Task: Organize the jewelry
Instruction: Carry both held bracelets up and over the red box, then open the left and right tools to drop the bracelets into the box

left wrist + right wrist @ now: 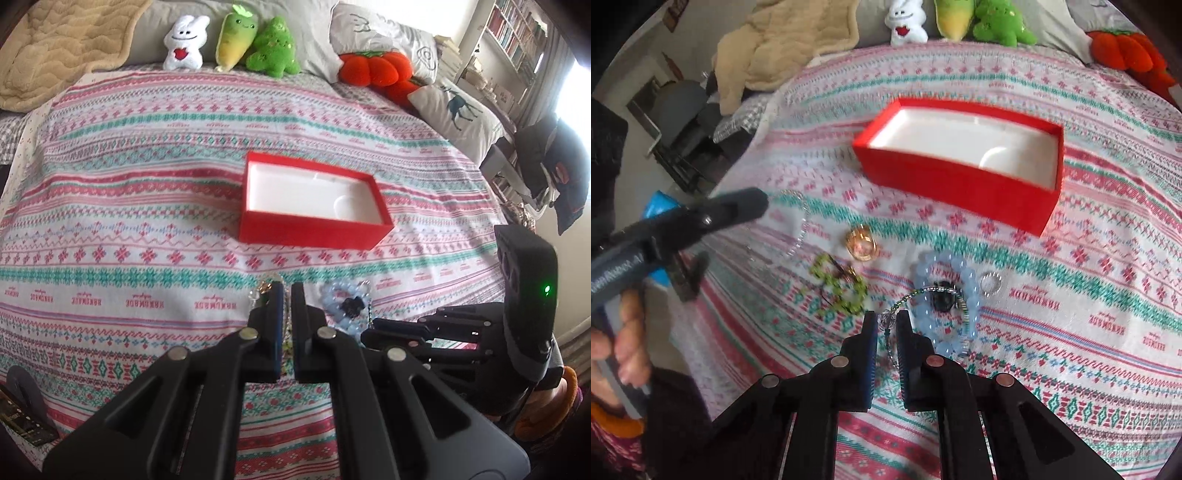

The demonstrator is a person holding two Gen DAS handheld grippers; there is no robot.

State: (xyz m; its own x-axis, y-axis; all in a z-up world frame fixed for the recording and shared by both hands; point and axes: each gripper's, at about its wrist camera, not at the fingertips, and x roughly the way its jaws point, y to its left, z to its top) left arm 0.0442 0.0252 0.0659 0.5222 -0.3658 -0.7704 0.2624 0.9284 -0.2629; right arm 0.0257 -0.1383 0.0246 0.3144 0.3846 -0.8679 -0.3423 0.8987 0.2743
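Observation:
An open red box (314,225) with a white empty inside lies on the patterned bedspread; it also shows in the right wrist view (960,184). Jewelry lies in front of it: a gold ring (862,243), a green bead bracelet (840,284), a pale blue bead bracelet (947,291), a small silver ring (991,283) and a thin clear bead chain (801,229). My right gripper (886,319) has its jaws nearly closed around a clear bead on a thin beaded strand (908,301). My left gripper (287,291) hangs above the jewelry with a narrow gap, and the chain appears to hang from it.
Plush toys (236,40) and pillows (454,107) line the far edge of the bed. A beige blanket (55,48) lies at the far left. A chair (683,122) stands beside the bed on the left, shelves (517,40) at the right.

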